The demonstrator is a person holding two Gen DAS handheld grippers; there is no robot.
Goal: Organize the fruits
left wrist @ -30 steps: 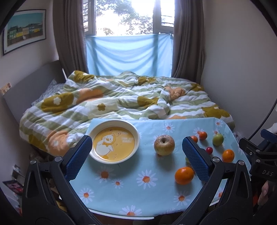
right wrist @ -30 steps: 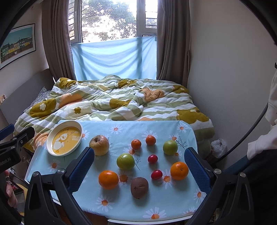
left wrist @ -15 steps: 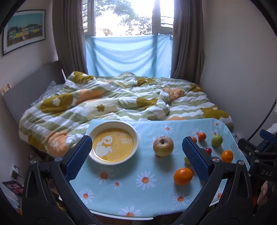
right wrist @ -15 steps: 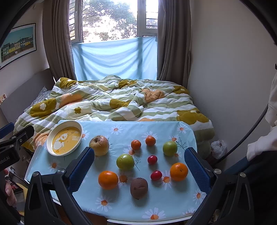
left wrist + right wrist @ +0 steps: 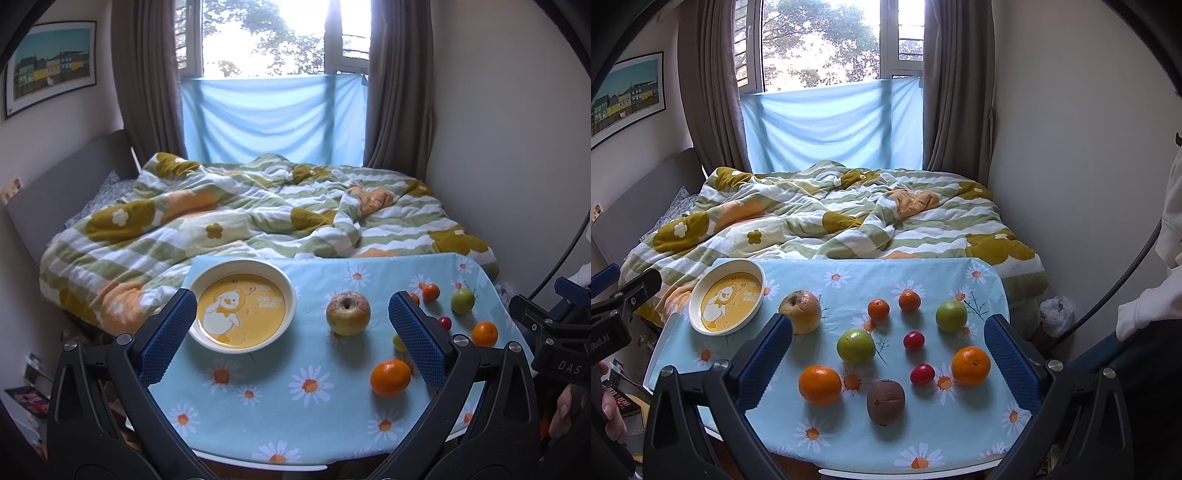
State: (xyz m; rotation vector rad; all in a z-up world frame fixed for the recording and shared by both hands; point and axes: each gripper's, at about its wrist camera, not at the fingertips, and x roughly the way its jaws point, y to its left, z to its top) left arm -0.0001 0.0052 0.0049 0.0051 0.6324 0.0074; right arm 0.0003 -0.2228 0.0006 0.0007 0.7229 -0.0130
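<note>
Fruits are lying loose across the table's right half, plate sitting empty at its far-left corner; both grippers are hovering spread, and round ones, probably, risk rolling off the near edge if nudged.

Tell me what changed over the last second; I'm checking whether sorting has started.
Nothing visibly changed. Both the left gripper and the right gripper hang open above the table, the plate holds no fruit, and every fruit lies where it was.
</note>
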